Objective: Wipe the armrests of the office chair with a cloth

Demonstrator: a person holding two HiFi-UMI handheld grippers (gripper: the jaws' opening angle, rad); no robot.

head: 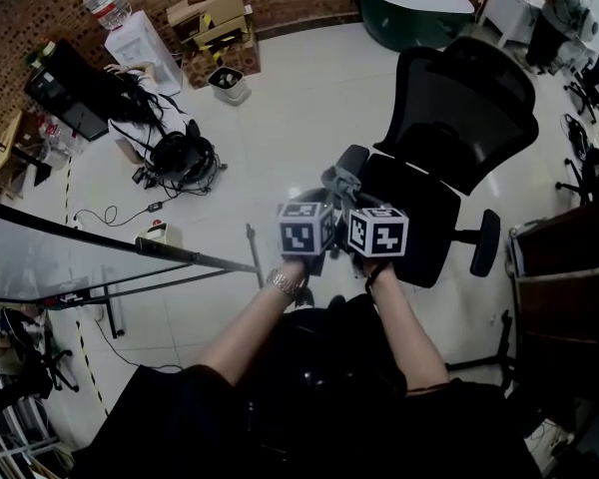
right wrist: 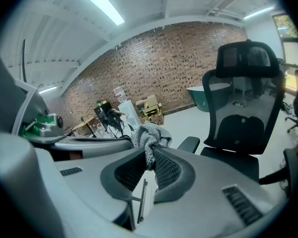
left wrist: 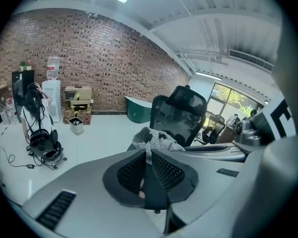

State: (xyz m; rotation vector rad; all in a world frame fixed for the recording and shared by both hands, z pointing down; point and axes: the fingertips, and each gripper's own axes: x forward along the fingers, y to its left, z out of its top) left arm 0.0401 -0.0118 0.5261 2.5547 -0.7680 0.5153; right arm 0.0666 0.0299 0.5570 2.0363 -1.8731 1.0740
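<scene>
The black mesh office chair (head: 449, 128) stands just ahead of me, with its near armrest (head: 352, 158) pointing my way and the other armrest (head: 486, 241) off to the right. A grey fluffy cloth (head: 337, 181) is bunched between the two grippers, just in front of the near armrest. My left gripper (left wrist: 148, 152) is shut on the cloth (left wrist: 158, 140). My right gripper (right wrist: 150, 155) is shut on another part of the cloth (right wrist: 150, 134). The two marker cubes (head: 304, 230) sit side by side. In the right gripper view the near armrest (right wrist: 189, 144) lies just beyond the cloth.
A tripod pole (head: 130, 245) slants across the floor at left. A seated person (head: 150, 118), cables, a water dispenser (head: 140, 43), cardboard boxes (head: 215, 23) and a bin (head: 229, 83) stand at the back left. A green tub (head: 409, 8) is behind the chair; desks (head: 569, 267) are at right.
</scene>
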